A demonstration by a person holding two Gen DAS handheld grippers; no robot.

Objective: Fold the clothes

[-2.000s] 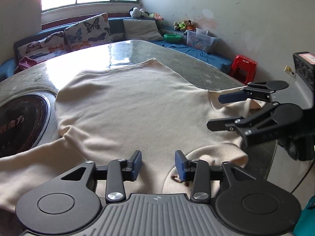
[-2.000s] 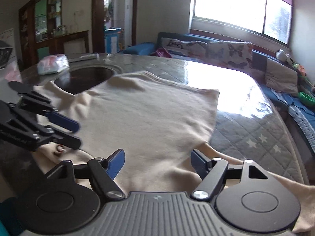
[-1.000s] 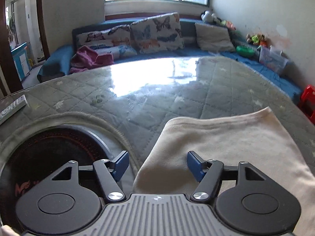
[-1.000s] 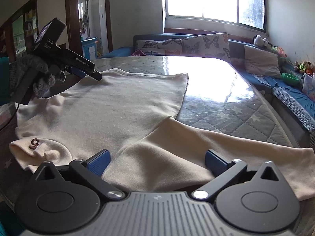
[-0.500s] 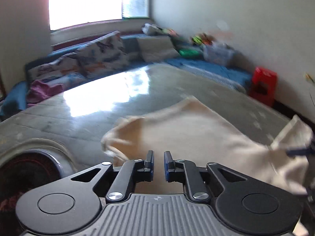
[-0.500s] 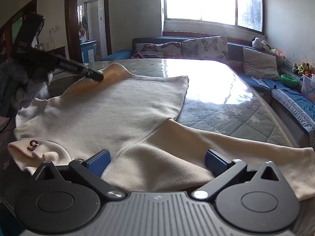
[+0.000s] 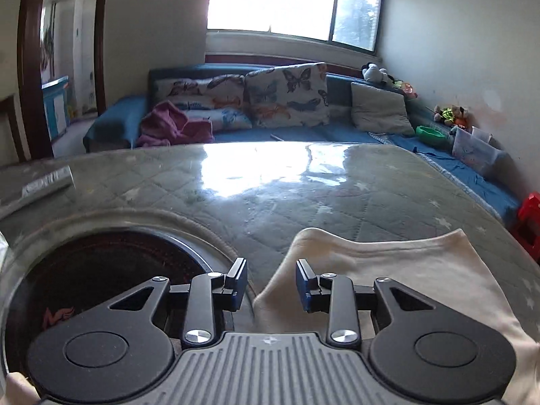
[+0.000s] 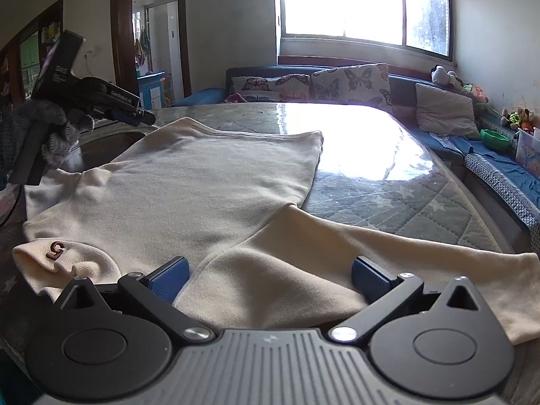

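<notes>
The right gripper point(image 8: 268, 278) hovered low over the near shoulder of the cream sweater point(image 8: 189, 199), with its 2 blue pads spread wide and holding nothing; the cloth between them was the root of the right sleeve point(image 8: 388, 256), which ran away to the right along the near edge of the table point(image 8: 405, 199); just left of it lay the collar point(image 8: 64, 260) with a small brown mark.

In my judgement the step in hand was to fold this sleeve over the body; to do it well, the right gripper should close on the sleeve further out, near the cuff and not at the thick root, and should take only 1 layer; then it should carry the cloth flat across the chest, low over the table, so that the body below was not dragged.

The sweater lay flat on the quilted table under the glass; its long axis ran from the collar near the person to the hem point(image 8: 256, 135) on the far side, so the garment pointed away toward the window point(image 8: 364, 3); the sleeve lay nearly across this axis.

Further away, the left gripper point(image 7: 271, 281) stood at the far left corner of the hem, jaws apart and empty, the cloth edge just beside its right pad; the dark round cooktop point(image 7: 101, 270) was to its left.
</notes>
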